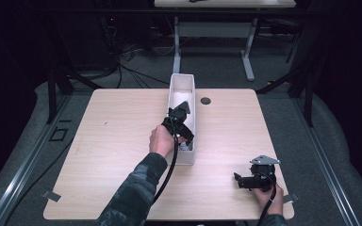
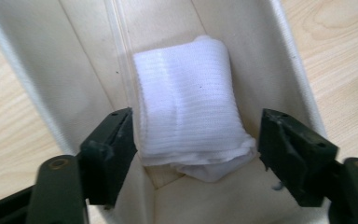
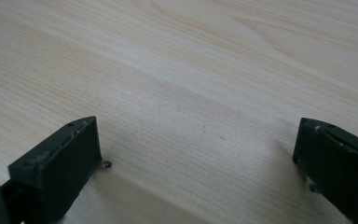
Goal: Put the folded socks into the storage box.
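A long white bin stands on the wooden table, running away from the person. At its near end lies a folded white ribbed cloth on the bin floor, close to the end wall. My left gripper reaches down into that end of the bin. In the left gripper view, my left gripper is open, with one jaw on each side of the cloth. The left jaw is at the cloth's edge and the right jaw stands apart from it. My right gripper rests near the table's front right corner, where my right gripper is open over bare wood.
A dark round grommet sits in the tabletop just right of the bin's far end. A second desk and floor cables lie beyond the table. The left gripper's cable trails along the person's forearm.
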Motion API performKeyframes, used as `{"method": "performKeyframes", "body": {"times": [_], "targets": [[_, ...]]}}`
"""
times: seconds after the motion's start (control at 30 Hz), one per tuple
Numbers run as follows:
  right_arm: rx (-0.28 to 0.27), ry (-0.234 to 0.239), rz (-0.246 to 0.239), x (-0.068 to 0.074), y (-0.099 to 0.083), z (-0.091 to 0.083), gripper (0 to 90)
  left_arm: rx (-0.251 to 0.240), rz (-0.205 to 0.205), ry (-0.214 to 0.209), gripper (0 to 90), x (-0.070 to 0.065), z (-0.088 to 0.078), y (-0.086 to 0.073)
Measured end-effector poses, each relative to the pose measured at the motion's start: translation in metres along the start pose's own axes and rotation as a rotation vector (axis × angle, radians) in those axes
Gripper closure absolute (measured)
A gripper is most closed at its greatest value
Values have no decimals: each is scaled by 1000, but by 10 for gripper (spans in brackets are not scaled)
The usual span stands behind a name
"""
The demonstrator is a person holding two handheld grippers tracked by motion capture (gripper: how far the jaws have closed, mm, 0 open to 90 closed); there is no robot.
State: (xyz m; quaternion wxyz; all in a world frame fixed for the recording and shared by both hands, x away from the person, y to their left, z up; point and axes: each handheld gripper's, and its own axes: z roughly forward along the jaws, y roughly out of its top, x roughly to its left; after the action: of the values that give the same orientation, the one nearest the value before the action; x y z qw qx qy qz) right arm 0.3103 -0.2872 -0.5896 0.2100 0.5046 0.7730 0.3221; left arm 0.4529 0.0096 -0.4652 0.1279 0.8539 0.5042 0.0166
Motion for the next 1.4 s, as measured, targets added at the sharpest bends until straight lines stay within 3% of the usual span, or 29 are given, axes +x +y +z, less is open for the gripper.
{"method": "performKeyframes", "body": {"times": [0.47,1.1,1.4], "targets": [[0,-1,0,0,0,0,1,-38,39,-29,15,4,-28,-2],[-1,3,0,0,0,0,2,-80,61,-53,0,19,-51,-19],[-1,1,0,0,0,1,2,-100,56,-59,0,39,-61,-37]]}}
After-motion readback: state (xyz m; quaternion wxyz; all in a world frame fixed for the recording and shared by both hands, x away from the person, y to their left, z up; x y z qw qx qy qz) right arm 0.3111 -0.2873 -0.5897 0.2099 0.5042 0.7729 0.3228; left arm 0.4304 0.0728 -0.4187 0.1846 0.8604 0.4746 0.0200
